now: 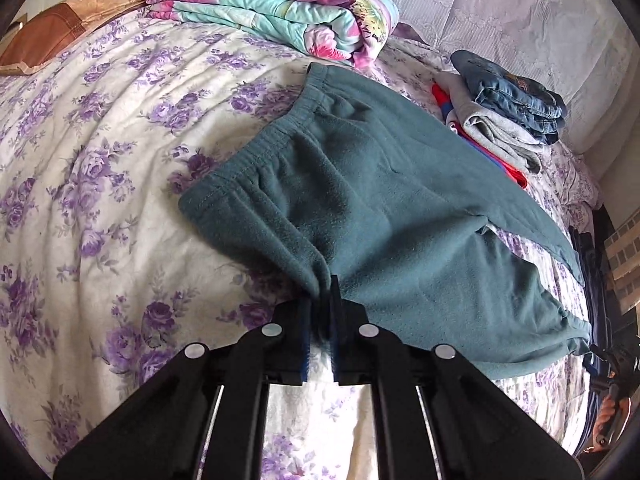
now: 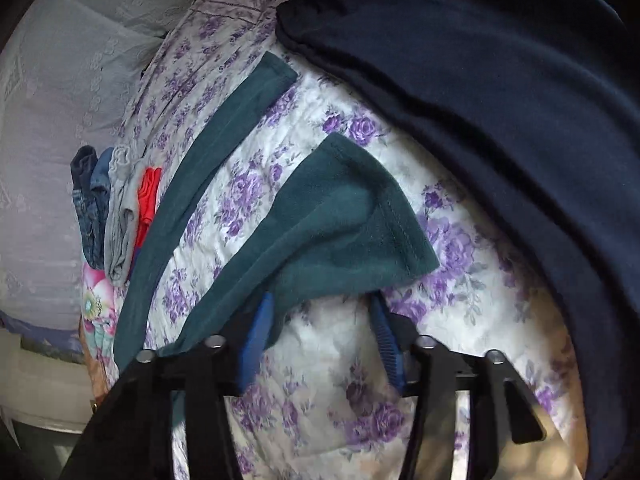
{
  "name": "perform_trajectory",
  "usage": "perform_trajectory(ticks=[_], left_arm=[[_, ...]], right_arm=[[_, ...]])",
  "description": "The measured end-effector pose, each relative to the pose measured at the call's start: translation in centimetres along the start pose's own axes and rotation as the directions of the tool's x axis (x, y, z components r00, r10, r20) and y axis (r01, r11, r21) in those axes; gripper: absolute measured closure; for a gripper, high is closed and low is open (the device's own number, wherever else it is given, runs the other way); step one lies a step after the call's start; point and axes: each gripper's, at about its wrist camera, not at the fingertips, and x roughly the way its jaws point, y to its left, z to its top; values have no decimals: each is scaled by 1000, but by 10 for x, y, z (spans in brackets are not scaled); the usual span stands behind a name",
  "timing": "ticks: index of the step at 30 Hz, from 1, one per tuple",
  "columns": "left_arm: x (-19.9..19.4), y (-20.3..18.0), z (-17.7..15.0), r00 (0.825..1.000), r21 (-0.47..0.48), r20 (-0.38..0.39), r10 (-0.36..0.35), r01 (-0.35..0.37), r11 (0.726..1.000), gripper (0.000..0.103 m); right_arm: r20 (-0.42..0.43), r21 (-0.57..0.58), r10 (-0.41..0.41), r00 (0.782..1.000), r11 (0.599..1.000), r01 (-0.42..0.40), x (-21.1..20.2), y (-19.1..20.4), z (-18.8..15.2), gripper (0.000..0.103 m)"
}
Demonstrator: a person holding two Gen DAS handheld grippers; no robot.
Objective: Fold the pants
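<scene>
The green pants [image 1: 392, 216] lie flat on the flowered bedsheet [image 1: 100, 184], waistband toward 11 o'clock. The left gripper [image 1: 325, 308] is closed on their near edge. The right gripper [image 2: 320, 320] stands open at 1 leg end [image 2: 352, 216], gripping nothing. I think it should pinch both layers before lifting.

your pants [image 1: 360, 200] lie on the bedspread [image 1: 100, 160]; the folded quilt [image 1: 280, 12] sits behind them, the clothes stack [image 1: 512, 112] to their right.
</scene>
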Motion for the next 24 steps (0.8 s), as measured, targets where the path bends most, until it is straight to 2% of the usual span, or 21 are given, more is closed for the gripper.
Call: perform_trajectory(ticks=[1,5,11,16,21,24], left_arm=[[1,-1,0,1000,3,1,7,-7,1000,96],[-1,-1,0,1000,-6,10,8,-8,1000,97],[-35,-3,-13,999,11,38,3,-3,1000,98],[-59,-1,-23,999,27,49,-17,15,1000,98],[-32,6,-28,999,22,-50,12,-11,1000,97],[-35,7,-32,999,53,-53,12,-9,999,92]], right_arm=[[12,10,18,1000,1000,-18,4,-4,2,100],[63,16,64,996,998,-65,1,-10,0,100],[124,-63,78,989,995,-71,-53,-4,-19,100],[105,-61,56,993,997,-50,-74,-19,-28,100],[7,-9,12,1000,1000,-12,-48,-48,-38,99],[-23,-8,12,1000,1000,-12,-47,-53,-42,95]])
